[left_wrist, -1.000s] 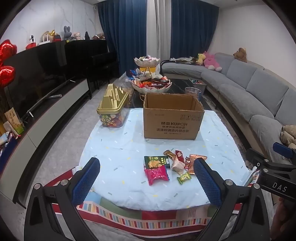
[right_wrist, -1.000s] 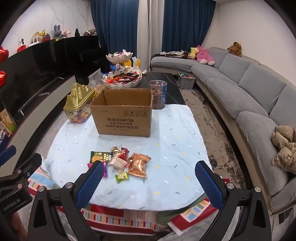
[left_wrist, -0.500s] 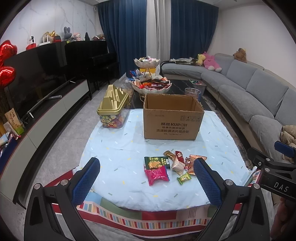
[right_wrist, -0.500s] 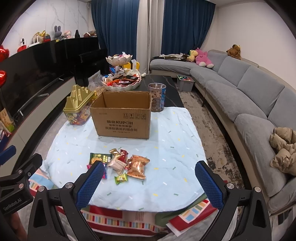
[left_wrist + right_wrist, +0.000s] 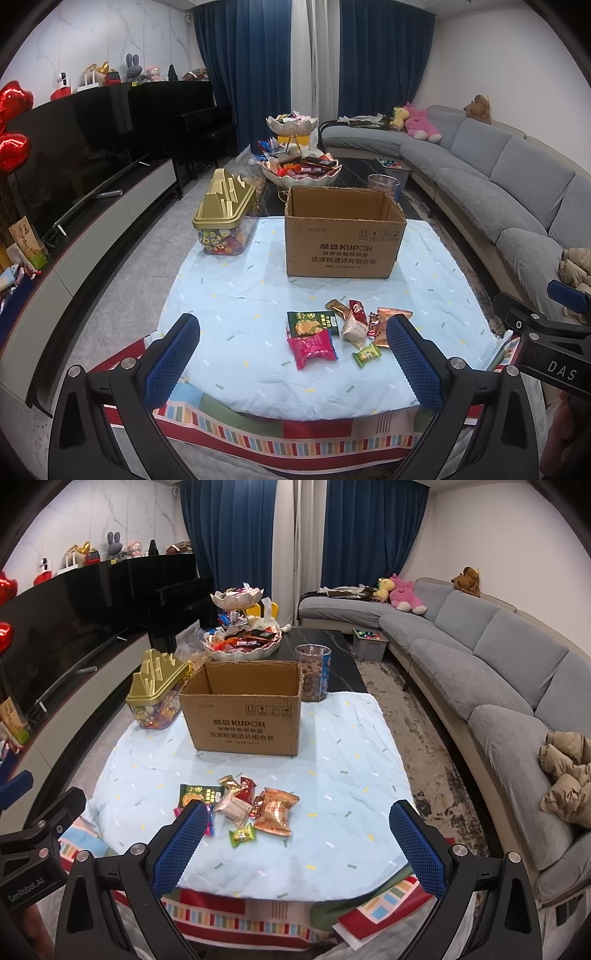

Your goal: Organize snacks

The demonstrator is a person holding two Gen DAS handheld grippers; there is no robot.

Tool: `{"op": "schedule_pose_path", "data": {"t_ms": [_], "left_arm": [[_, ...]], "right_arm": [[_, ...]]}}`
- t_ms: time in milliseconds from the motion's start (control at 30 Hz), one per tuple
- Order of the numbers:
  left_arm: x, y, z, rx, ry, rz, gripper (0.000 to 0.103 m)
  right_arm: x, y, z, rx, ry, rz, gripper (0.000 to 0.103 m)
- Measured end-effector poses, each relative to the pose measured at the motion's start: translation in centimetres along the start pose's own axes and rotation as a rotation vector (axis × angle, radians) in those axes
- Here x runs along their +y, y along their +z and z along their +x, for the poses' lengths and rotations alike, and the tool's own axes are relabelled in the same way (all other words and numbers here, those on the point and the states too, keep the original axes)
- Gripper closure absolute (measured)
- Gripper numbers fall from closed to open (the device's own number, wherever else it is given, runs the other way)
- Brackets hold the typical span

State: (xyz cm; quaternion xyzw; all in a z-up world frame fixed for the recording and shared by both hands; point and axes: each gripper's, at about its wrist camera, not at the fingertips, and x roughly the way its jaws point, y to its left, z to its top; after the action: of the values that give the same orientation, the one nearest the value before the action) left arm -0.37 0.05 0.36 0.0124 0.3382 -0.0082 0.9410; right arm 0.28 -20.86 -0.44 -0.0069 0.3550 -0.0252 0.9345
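Left tongs (image 5: pixel 291 354) and right tongs (image 5: pixel 295 843) held wide, empty, above worktop (image 5: pixel 343 775) edge; snack packets (image 5: pixel 243 805) piled before open cardboard box (image 5: pixel 243 716)

We see a pale blue cloth (image 5: pixel 236 302) flecked with small coloured dashes over the surface, its under-layer striped red, green and multicolour. The box (image 5: pixel 341 236) is plain brown with dark print. Packets lie in dark green (image 5: pixel 312 323), pink (image 5: pixel 312 348), orange (image 5: pixel 275 810) and lime (image 5: pixel 242 835). A tub (image 5: pixel 224 218) has a gold lid. Curtains (image 5: pixel 251 66) are deep blue; the sofa (image 5: pixel 517 177) grey. Claw pads (image 5: pixel 173 356) are blue, dimpled.
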Motion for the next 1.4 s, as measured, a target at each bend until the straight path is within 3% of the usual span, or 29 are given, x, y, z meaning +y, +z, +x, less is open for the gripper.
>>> {"op": "schedule_pose_path", "data": {"t_ms": [1400], "left_arm": [[0.13,-0.15,0.27,0.002,0.000,-0.001,0.000]], "right_arm": [[-0.02,-0.10,-0.08,0.006,0.002,0.002,0.003]]}}
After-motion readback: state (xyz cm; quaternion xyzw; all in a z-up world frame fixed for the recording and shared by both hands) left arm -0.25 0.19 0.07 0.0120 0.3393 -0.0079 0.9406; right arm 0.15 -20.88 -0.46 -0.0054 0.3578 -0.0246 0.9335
